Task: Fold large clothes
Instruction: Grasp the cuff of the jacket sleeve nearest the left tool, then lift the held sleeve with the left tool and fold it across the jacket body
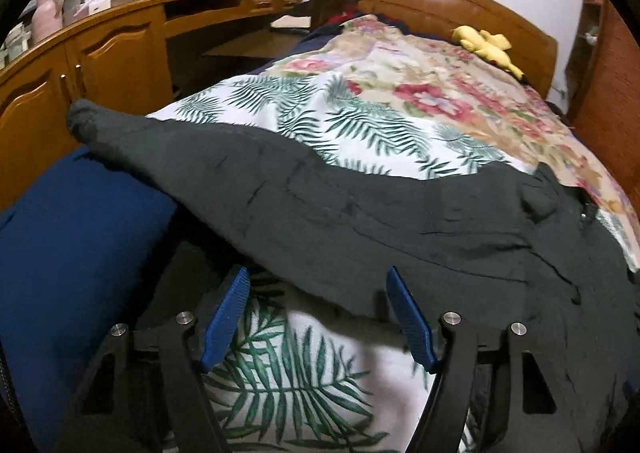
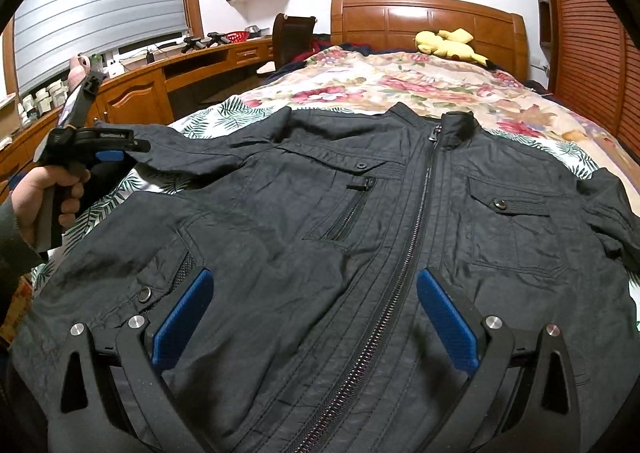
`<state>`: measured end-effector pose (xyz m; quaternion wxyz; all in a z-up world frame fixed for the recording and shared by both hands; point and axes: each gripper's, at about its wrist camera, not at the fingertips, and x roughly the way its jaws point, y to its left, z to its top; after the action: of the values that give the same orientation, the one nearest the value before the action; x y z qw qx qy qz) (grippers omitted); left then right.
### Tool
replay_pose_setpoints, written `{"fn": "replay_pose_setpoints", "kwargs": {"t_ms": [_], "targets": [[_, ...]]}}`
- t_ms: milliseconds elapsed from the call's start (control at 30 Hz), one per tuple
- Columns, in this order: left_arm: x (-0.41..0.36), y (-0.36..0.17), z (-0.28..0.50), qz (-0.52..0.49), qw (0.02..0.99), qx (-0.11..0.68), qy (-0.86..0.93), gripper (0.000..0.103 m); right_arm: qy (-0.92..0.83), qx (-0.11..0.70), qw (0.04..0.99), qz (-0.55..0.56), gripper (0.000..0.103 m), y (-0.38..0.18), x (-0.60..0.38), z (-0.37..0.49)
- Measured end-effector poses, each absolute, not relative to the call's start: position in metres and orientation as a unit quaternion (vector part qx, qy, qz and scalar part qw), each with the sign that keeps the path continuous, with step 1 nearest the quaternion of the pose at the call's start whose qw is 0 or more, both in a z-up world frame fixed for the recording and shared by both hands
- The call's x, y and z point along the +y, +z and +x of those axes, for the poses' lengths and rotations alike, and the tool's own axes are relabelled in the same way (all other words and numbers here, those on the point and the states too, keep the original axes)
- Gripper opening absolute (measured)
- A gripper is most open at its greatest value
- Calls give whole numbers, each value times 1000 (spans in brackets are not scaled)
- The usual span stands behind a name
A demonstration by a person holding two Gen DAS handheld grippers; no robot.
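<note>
A large black zip jacket lies front up and zipped on the bed, collar toward the headboard. My right gripper is open, hovering low over the jacket's lower front with the zip between its blue pads. In the left wrist view the jacket's left sleeve stretches across the leaf-print sheet, cuff at the bed's left edge. My left gripper is open at the sleeve's near hem, holding nothing. It also shows in the right wrist view, held in a hand at the sleeve.
The bed carries a floral quilt and a leaf-print sheet. A yellow plush toy lies by the wooden headboard. A wooden desk and cabinets run along the left. A blue cushion sits at the bed's left.
</note>
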<state>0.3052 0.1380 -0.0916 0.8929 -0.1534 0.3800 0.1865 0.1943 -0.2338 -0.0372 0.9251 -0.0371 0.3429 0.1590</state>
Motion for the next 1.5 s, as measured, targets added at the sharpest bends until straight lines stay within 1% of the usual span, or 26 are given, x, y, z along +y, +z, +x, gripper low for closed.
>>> {"fn": "replay_pose_setpoints", "kwargs": {"t_ms": [100, 167, 233, 267, 333, 533, 700, 800, 900, 1000, 1200, 1267, 1300, 1333, 1367, 1400, 1433, 1500], "targets": [[139, -92, 313, -161, 889, 385, 191, 72, 159, 342, 925, -38, 102, -37, -234, 194], [141, -91, 319, -165, 889, 383, 188, 59, 159, 342, 926, -38, 102, -37, -234, 194], [142, -89, 327, -157, 889, 386, 190, 15, 159, 341, 926, -38, 102, -37, -234, 194], [142, -88, 331, -148, 889, 386, 195, 9, 159, 341, 926, -38, 102, -37, -234, 194], [141, -83, 339, -136, 894, 380, 195, 2, 159, 341, 926, -37, 102, -37, -234, 194], [107, -39, 346, -105, 920, 341, 164, 1, 159, 341, 926, -37, 102, -34, -235, 192], [41, 6, 344, -48, 942, 313, 108, 1, 144, 336, 930, -36, 102, -26, -248, 186], [-2, 24, 336, -29, 951, 301, 61, 1, 127, 327, 936, -37, 102, -18, -261, 181], [-39, 29, 324, -3, 955, 295, 23, 1, 115, 318, 941, -30, 102, -9, -273, 176], [-63, 22, 309, 29, 954, 299, 2, 1, 104, 308, 945, -30, 102, -3, -280, 173], [-69, 6, 300, 48, 941, 334, -16, 2, 92, 300, 949, -34, 102, 1, -286, 171], [-67, 3, 301, 51, 936, 349, -23, 4, 89, 301, 949, -34, 102, 0, -287, 171], [-71, 5, 297, 53, 933, 355, -26, 9, 88, 302, 948, -36, 102, -1, -287, 171], [-70, 3, 294, 52, 931, 360, -31, 16, 89, 303, 948, -38, 102, -1, -286, 171], [-70, 4, 294, 51, 929, 363, -38, 21, 89, 302, 948, -39, 102, -1, -286, 171], [-69, 4, 290, 49, 929, 365, -46, 33, 89, 302, 948, -40, 102, -1, -286, 170], [-73, 7, 287, 48, 928, 365, -51, 41, 90, 302, 948, -40, 102, -1, -285, 169], [-70, 9, 276, 44, 929, 362, -61, 48, 91, 303, 948, -41, 102, 0, -286, 169]]}}
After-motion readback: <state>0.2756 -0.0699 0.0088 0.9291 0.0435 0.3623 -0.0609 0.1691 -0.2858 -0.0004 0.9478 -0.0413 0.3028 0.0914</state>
